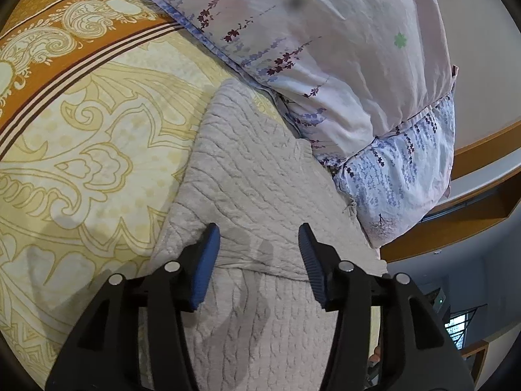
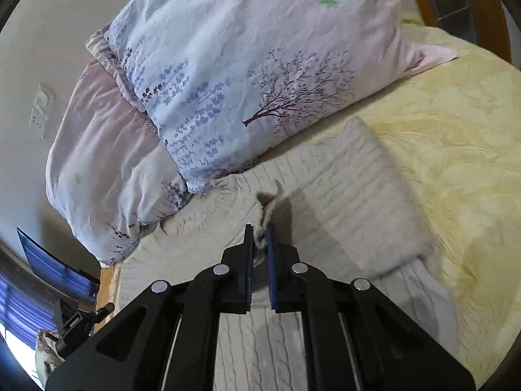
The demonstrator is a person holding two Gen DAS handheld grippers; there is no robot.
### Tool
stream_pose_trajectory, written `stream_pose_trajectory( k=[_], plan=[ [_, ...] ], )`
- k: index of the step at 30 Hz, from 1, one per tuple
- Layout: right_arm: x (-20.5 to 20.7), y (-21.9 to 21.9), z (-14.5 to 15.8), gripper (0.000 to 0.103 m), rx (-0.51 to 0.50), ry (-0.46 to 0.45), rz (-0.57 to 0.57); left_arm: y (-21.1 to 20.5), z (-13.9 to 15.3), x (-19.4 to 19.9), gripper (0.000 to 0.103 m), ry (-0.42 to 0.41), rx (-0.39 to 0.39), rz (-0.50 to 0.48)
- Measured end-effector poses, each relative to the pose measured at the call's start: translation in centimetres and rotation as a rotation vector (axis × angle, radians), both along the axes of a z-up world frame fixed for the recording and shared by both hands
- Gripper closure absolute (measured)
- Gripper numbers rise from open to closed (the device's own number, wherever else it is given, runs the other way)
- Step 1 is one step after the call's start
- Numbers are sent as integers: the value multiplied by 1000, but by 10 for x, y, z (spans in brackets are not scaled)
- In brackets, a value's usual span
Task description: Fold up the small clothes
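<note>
A beige cable-knit garment lies on the bed, one part folded over another. My left gripper is open just above it, fingers either side of a fold edge, holding nothing. In the right wrist view the same knit spreads below the pillows. My right gripper is shut on a bunched edge of the knit and lifts it slightly off the rest.
The bed has a yellow and orange patterned sheet. Two floral pillows lie right behind the garment, also in the right wrist view. A wooden bed frame and wall are beyond.
</note>
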State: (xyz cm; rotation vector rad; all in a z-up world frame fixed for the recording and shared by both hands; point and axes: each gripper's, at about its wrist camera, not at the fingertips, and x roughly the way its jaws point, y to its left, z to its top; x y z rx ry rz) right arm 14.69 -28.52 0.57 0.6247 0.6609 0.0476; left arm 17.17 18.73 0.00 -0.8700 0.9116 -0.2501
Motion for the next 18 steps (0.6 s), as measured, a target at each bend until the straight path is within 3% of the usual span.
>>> stream_pose_trajectory(
  k=[5, 8, 12, 15, 18],
  plan=[
    [8, 0, -30, 95, -20, 133, -22, -5, 4, 0, 46, -8, 29, -21],
    [1, 1, -18, 89, -24, 114, -5, -5, 12, -10, 46, -29, 60, -44],
    [-32, -6, 1, 55, -40, 62, 21, 1, 31, -42, 43, -126, 141, -98],
    [-61, -16, 8, 54, -44, 42, 56, 8, 39, -69, 39, -163, 250, -118],
    [-86, -32, 6, 54, -3, 53, 84, 16, 36, -94, 39, -159, 269, -150]
  ],
)
